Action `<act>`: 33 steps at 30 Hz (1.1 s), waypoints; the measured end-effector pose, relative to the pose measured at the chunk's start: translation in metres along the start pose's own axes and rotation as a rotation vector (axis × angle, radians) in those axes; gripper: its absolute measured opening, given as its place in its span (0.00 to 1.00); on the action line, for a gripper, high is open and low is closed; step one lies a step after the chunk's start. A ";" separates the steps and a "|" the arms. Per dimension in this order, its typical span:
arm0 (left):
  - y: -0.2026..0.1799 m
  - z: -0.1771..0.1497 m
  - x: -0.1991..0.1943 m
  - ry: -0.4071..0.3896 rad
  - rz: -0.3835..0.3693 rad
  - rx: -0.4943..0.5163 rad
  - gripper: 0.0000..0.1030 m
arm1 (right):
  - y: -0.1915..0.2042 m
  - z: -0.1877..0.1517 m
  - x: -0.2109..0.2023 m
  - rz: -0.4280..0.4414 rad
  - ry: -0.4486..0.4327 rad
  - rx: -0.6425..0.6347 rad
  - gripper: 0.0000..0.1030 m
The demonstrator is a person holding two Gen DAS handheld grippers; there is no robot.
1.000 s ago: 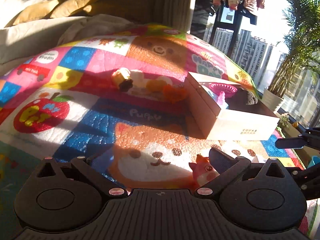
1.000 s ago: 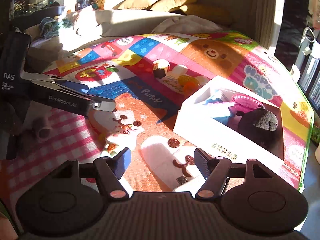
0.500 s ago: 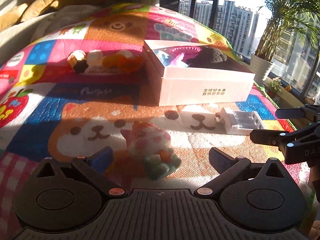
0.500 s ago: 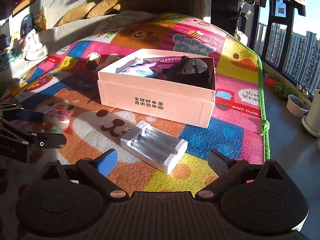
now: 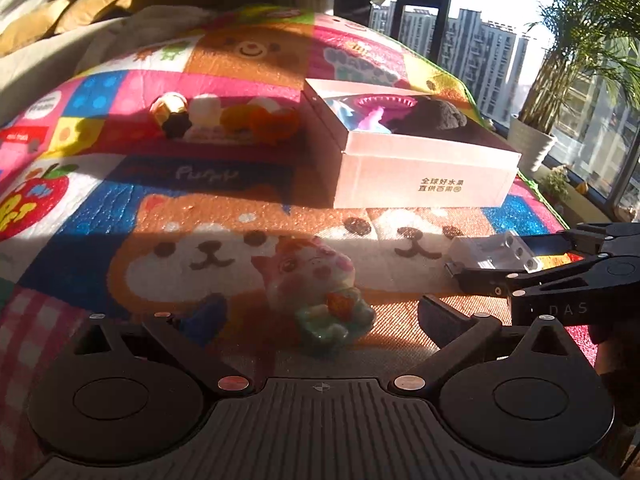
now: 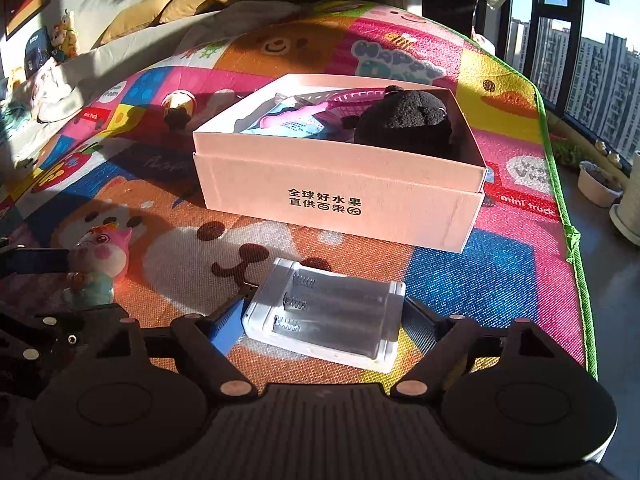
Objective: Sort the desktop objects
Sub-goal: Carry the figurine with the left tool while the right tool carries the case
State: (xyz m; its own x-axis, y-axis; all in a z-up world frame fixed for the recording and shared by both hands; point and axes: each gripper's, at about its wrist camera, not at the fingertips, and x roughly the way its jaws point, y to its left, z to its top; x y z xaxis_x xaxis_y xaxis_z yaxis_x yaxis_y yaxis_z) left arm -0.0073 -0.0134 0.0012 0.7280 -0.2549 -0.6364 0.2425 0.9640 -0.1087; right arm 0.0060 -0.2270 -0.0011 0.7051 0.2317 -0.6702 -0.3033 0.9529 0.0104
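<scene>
A pink cat figurine [image 5: 312, 280] on a green base stands on the colourful play mat [image 5: 200, 208], between the fingers of my left gripper [image 5: 320, 316], which is open and not touching it. In the right wrist view a white battery case [image 6: 324, 312] lies flat between the fingers of my right gripper [image 6: 324, 320]. Its jaws are closing, and the pads sit close to the case's sides without a clear press. The left wrist view shows the right gripper [image 5: 520, 264] around the battery case [image 5: 492, 254]. Behind both stands an open pink cardboard box [image 6: 340, 200].
The box holds a black plush [image 6: 404, 120], a pink tool and a blue packet. Several small toys [image 5: 224, 116] lie on the mat left of the box [image 5: 424, 184]. Yellow cushions [image 6: 168, 8] are at the back. The mat's green edge [image 6: 568, 220] drops to a floor with plant pots [image 6: 596, 180].
The left gripper swung right until the cat figurine stood between its fingers. The right gripper sank forward over the battery case, which now lies between its fingers instead of ahead of them.
</scene>
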 end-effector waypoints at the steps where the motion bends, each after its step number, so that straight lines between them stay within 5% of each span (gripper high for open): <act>1: 0.000 0.000 0.000 -0.003 -0.002 0.002 1.00 | 0.000 -0.006 -0.007 0.033 -0.001 -0.031 0.81; 5: -0.004 0.000 0.000 -0.003 -0.010 0.015 1.00 | 0.001 -0.029 -0.035 0.102 -0.008 -0.122 0.82; 8: -0.008 0.002 0.002 -0.008 -0.001 0.020 1.00 | -0.006 -0.039 -0.041 0.066 -0.021 -0.077 1.00; 19: -0.010 0.003 0.004 -0.004 0.007 0.052 1.00 | -0.012 -0.038 -0.036 0.056 -0.011 -0.009 1.00; 28: -0.013 0.007 0.011 -0.016 -0.174 0.062 1.00 | -0.009 -0.038 -0.034 0.048 -0.004 -0.025 1.00; 33: -0.010 0.004 0.007 -0.008 -0.120 0.055 1.00 | -0.011 -0.038 -0.035 0.058 0.004 -0.028 1.00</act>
State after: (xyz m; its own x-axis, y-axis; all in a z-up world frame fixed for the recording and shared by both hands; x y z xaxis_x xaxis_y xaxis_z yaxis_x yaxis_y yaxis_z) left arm -0.0014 -0.0249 0.0009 0.6967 -0.3686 -0.6155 0.3628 0.9212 -0.1410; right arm -0.0394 -0.2524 -0.0062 0.6832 0.2852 -0.6723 -0.3611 0.9321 0.0284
